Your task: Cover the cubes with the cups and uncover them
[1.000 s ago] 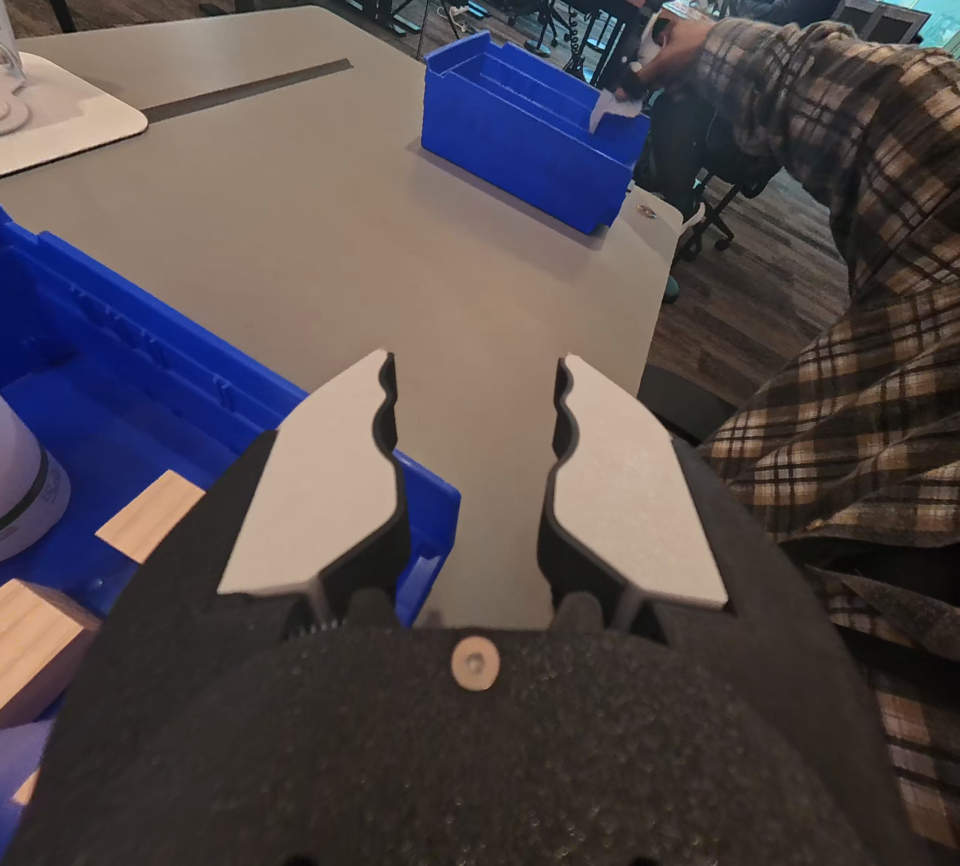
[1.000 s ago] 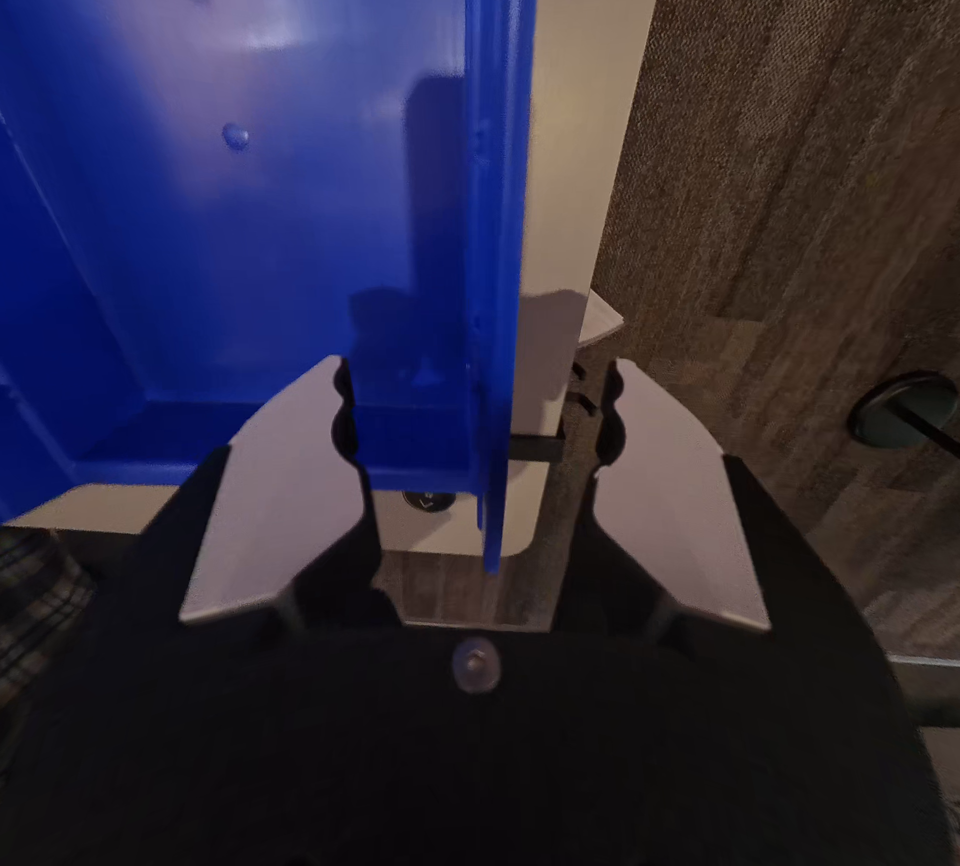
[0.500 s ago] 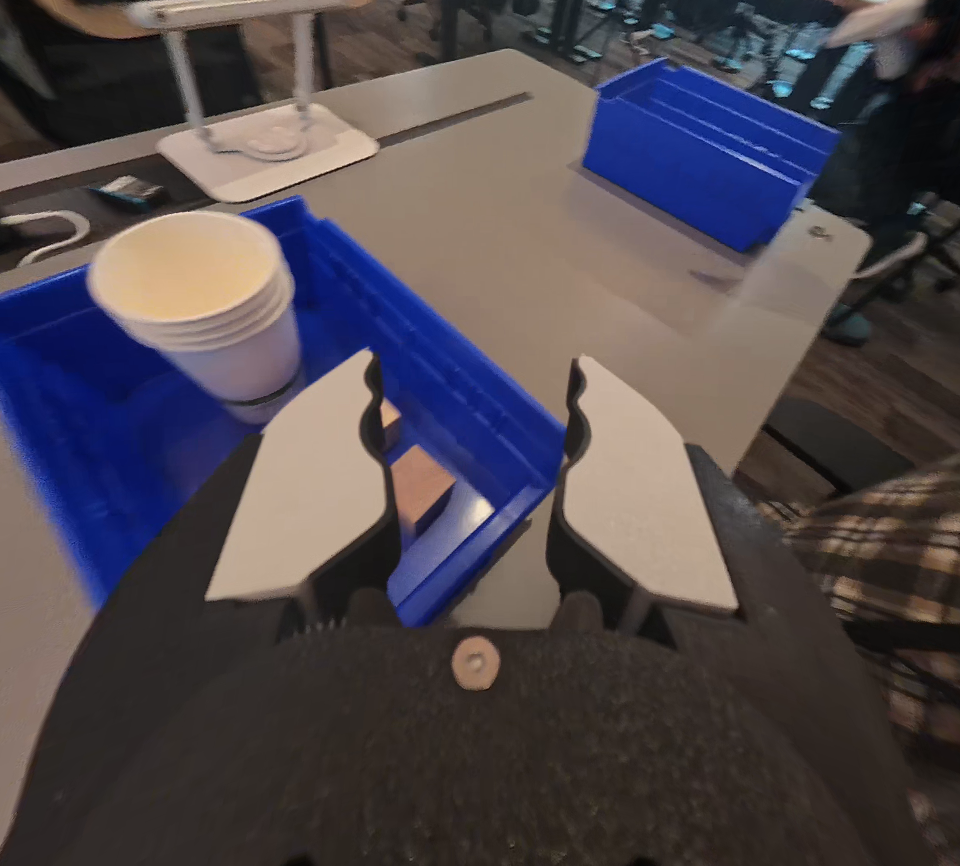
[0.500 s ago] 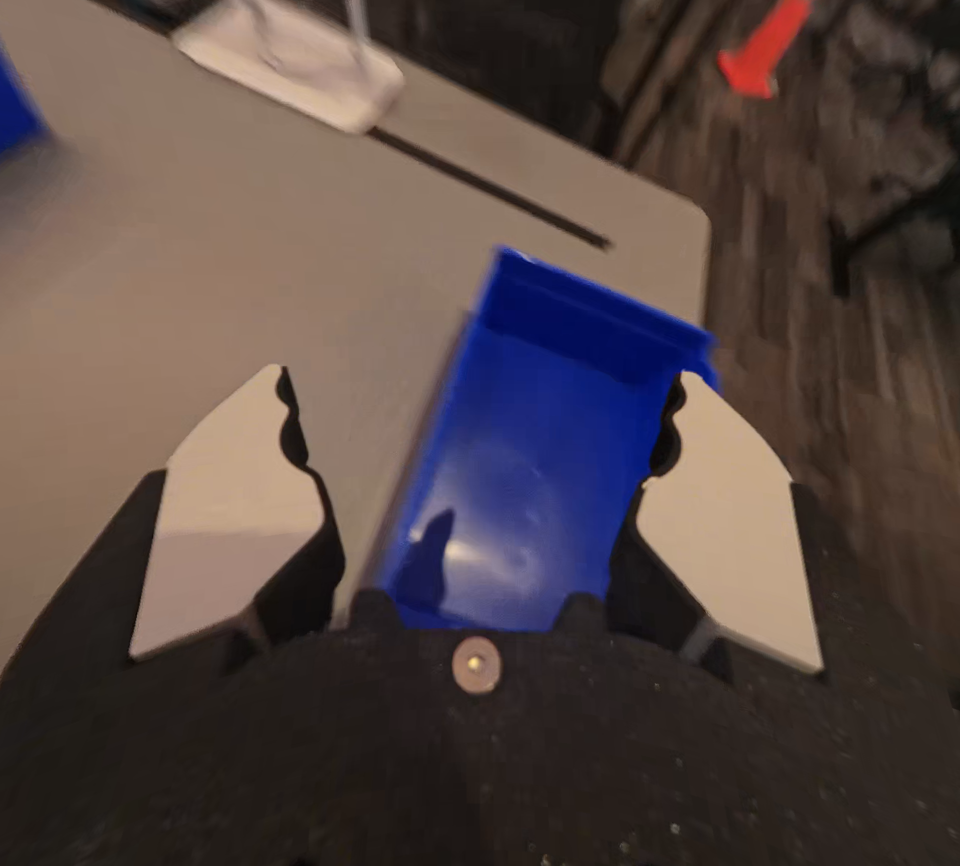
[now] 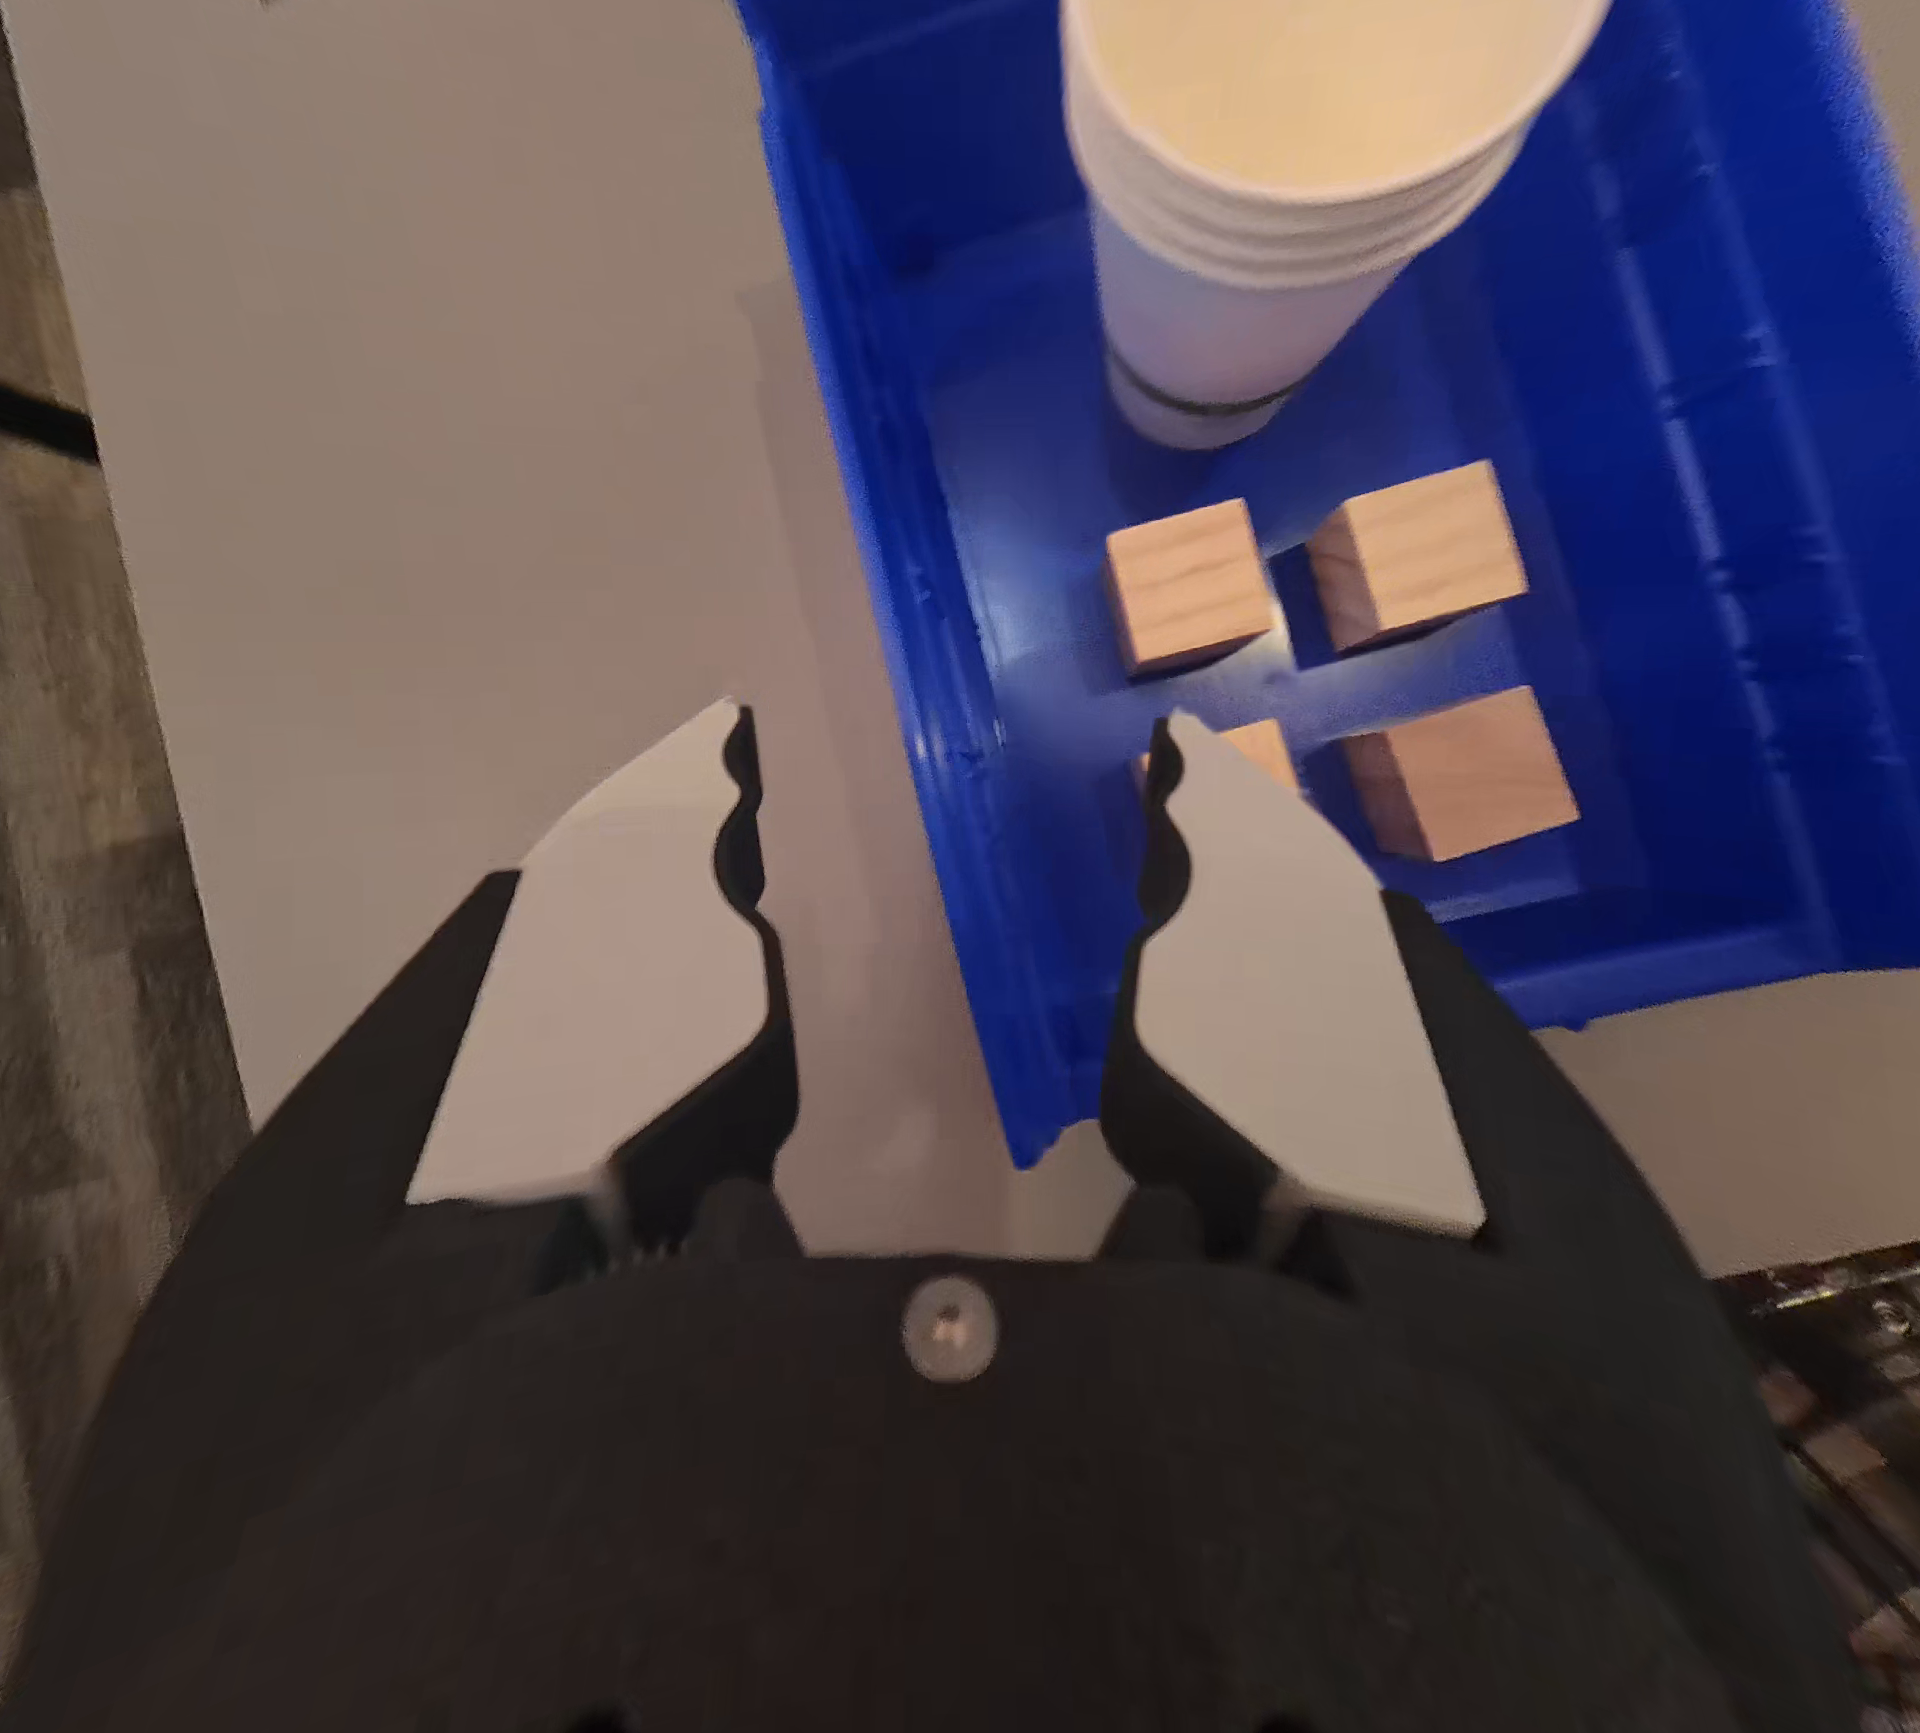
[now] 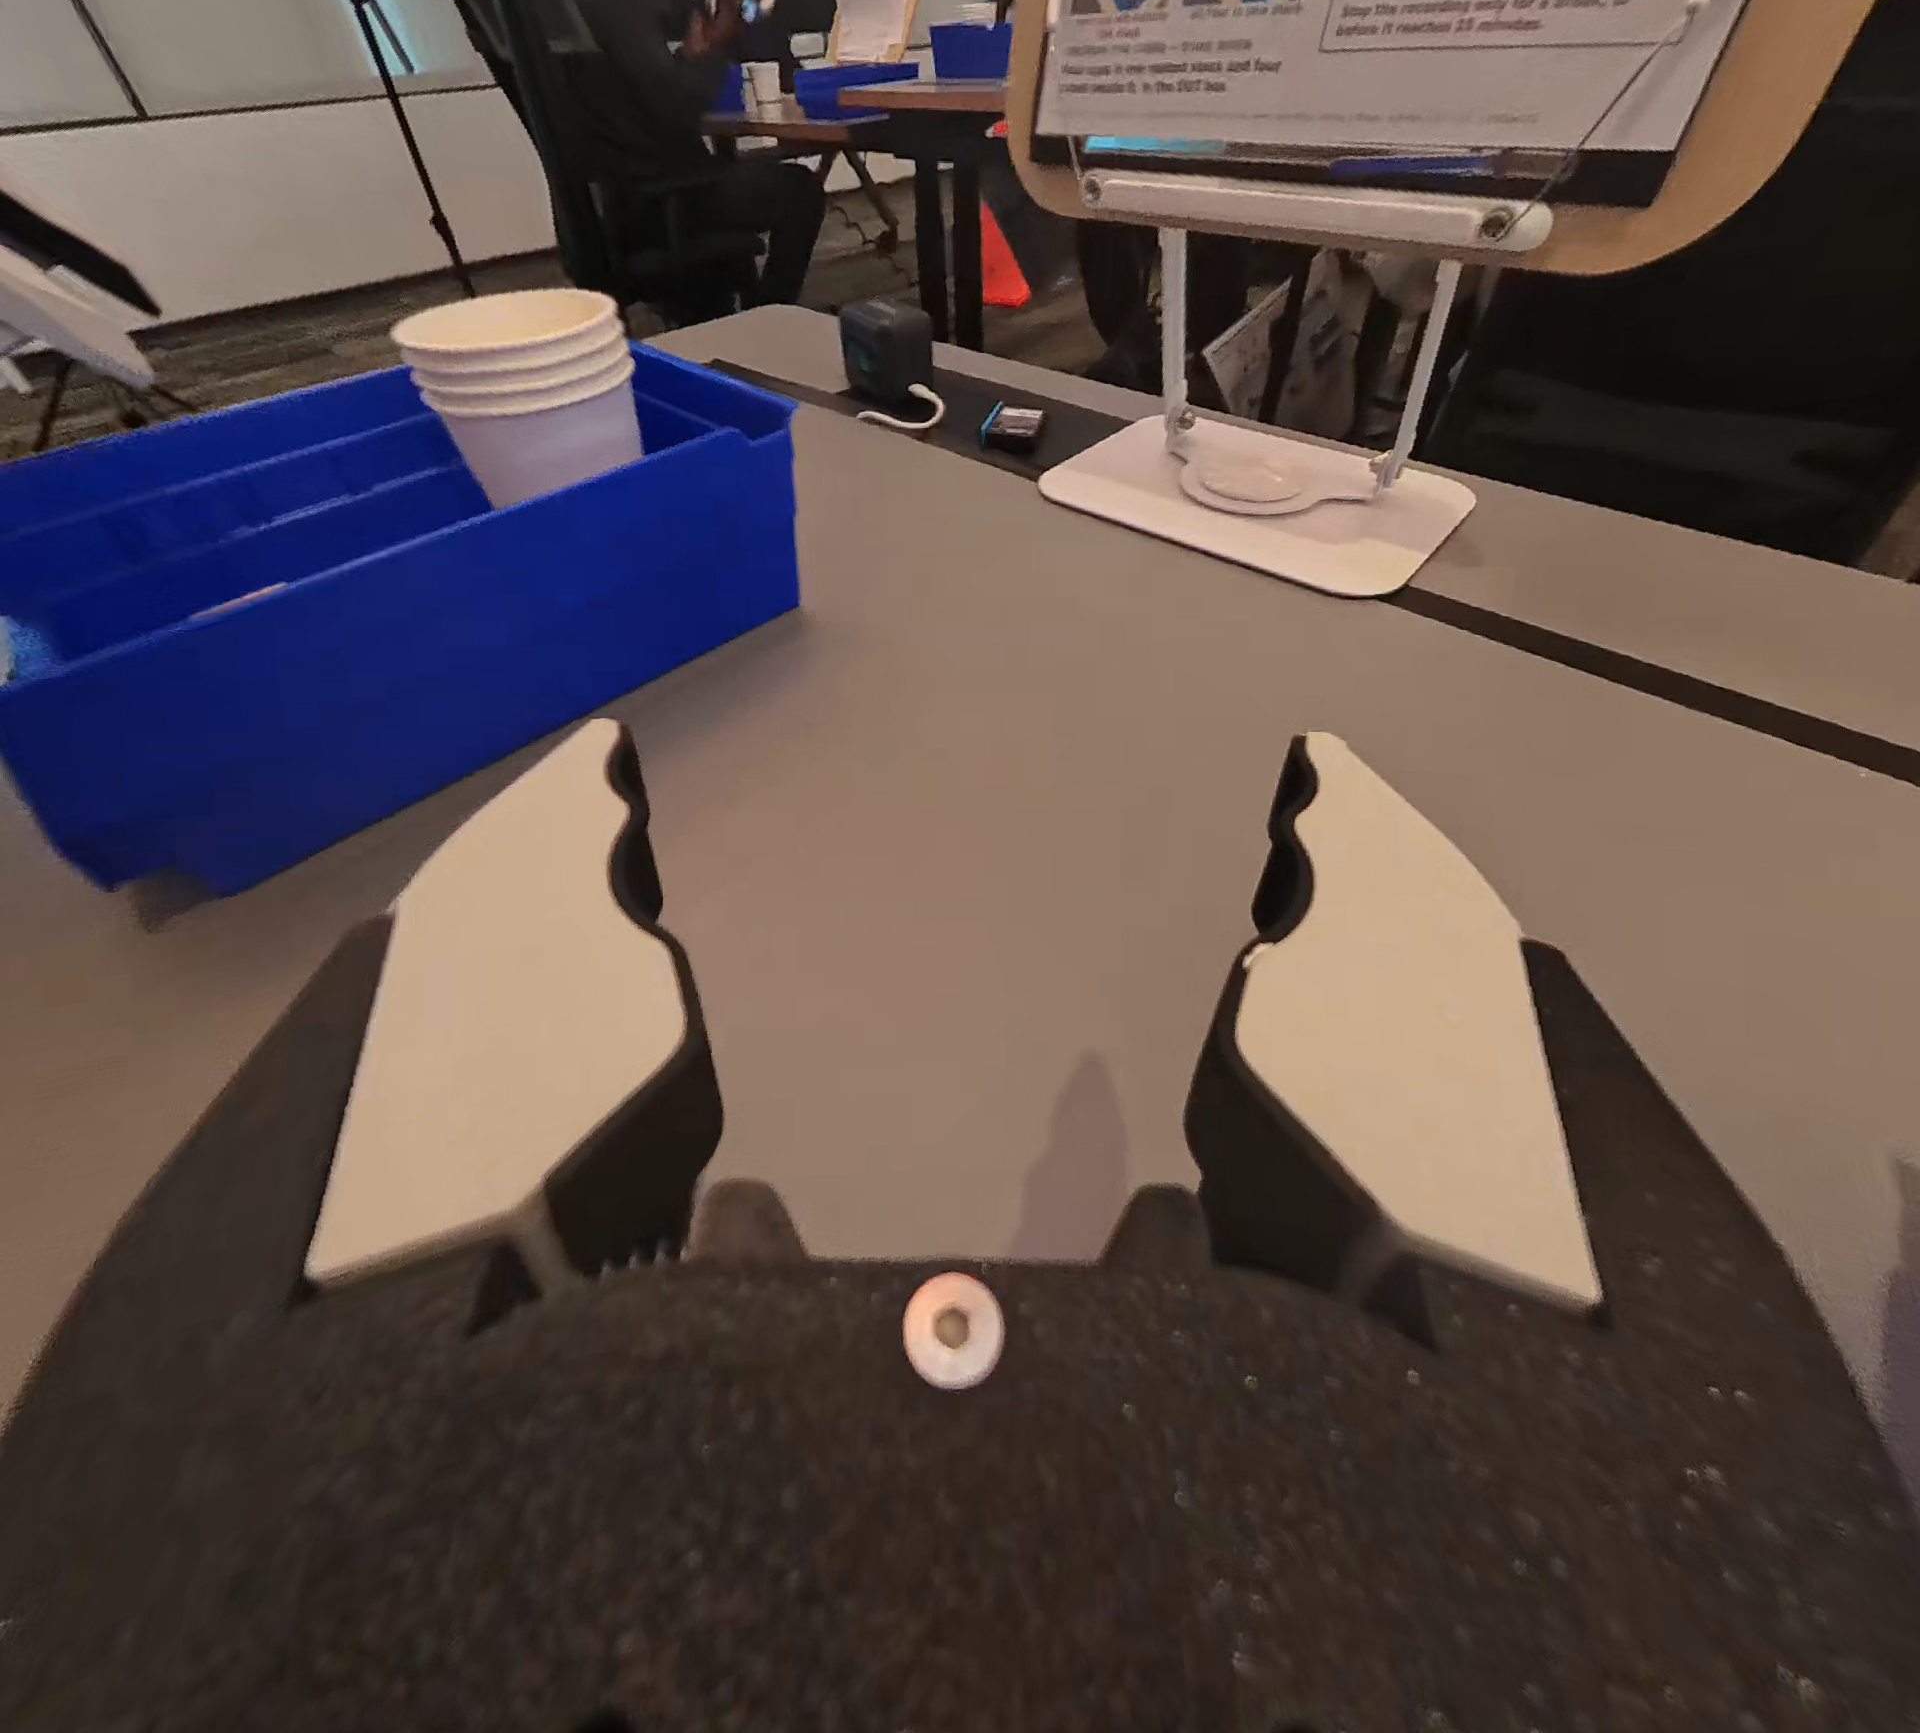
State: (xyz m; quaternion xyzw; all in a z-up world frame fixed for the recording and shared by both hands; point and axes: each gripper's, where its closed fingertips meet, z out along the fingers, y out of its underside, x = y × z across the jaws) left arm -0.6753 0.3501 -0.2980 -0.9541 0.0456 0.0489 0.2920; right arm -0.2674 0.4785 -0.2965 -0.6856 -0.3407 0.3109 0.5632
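The jaws of the left gripper (image 5: 951,727) were spread apart and empty, held above the near left wall of the deep blue plastic bin (image 5: 904,540). The jaws of the right gripper (image 6: 961,738) were spread wider and gripped nothing, with only bare grey counter (image 6: 1039,696) between them.

Outward from the left jaws, four pale wooden cubes (image 5: 1190,584) lay on the bin floor in a loose two-by-two group, one partly hidden behind a gripper finger (image 5: 1247,862). Just beyond them stood the nested stack of white paper cups (image 5: 1340,125), upright, mouth up. From the right wrist view the same bin sat to the left, the cup stack (image 6: 525,395) rising above its rim; a white document stand (image 6: 1278,499) was set farther back on the counter.

Nothing had yet been covered — no cup was separated from the stack and no cube was out of the bin, so the whole task was judged to remain.

Half a second earlier the left view had been more level, across the counter to a second blue bin; now it was tipped steeply down over the cubes. The right view had been turned off that second bin — toward the counter and the cup bin.
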